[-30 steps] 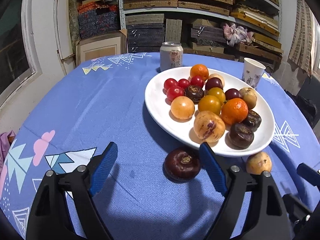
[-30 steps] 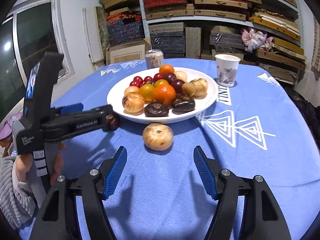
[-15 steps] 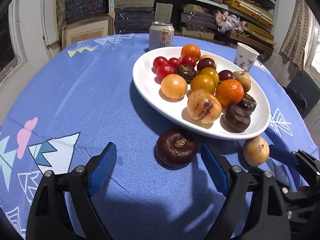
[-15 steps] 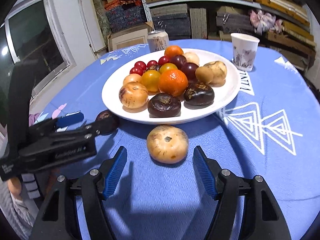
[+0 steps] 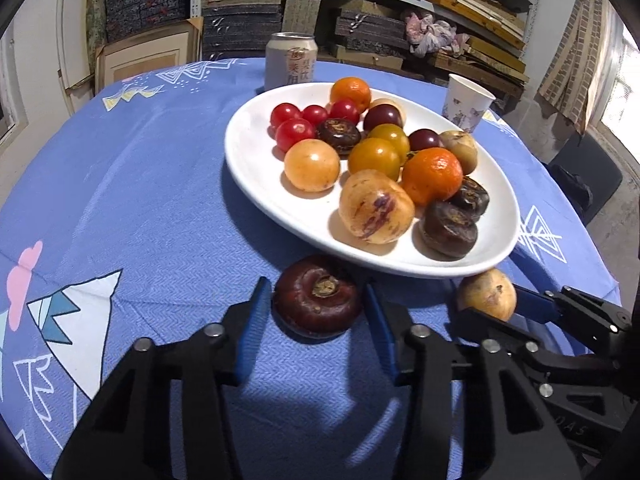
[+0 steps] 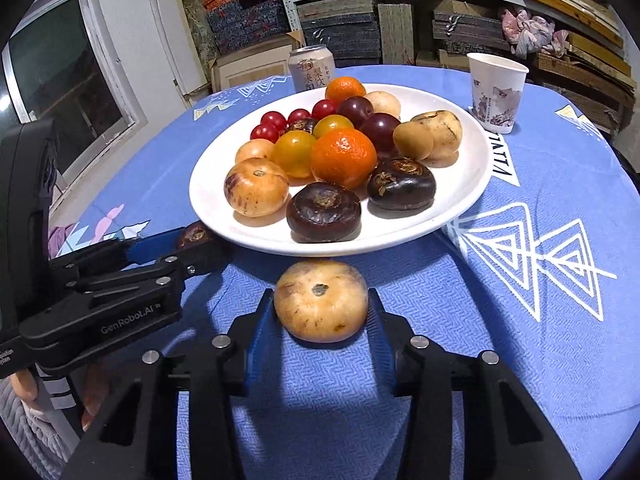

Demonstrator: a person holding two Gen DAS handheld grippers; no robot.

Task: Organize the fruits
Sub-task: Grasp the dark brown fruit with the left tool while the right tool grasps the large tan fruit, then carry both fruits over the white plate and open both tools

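On the blue tablecloth just in front of the white plate (image 5: 256, 168) lies a dark red round fruit (image 5: 318, 304). My left gripper (image 5: 316, 284) is closing on it, and both blue pads touch its sides. A tan round fruit (image 6: 320, 304) lies further right along the plate's (image 6: 460, 184) near rim. The jaws of my right gripper (image 6: 321, 292) are closing on it, pads against both sides. Both fruits rest on the cloth. The plate holds several tomatoes, oranges, plums and dark and tan fruits. The right wrist view shows the left gripper's blue finger (image 6: 156, 242) beside the dark fruit (image 6: 196, 234).
Behind the plate stand a drink can (image 5: 291, 60) and, to its right, a paper cup (image 5: 466, 100). Shelves of stacked boxes fill the back wall. A person's hand (image 6: 24, 384) holds the left gripper's handle. A dark chair (image 5: 584, 176) sits off the table's right edge.
Both grippers' jaws have gone from wide apart to closed against their fruits. The right gripper moved forward and down until the tan fruit sat between its pads. The left gripper tilted downward.
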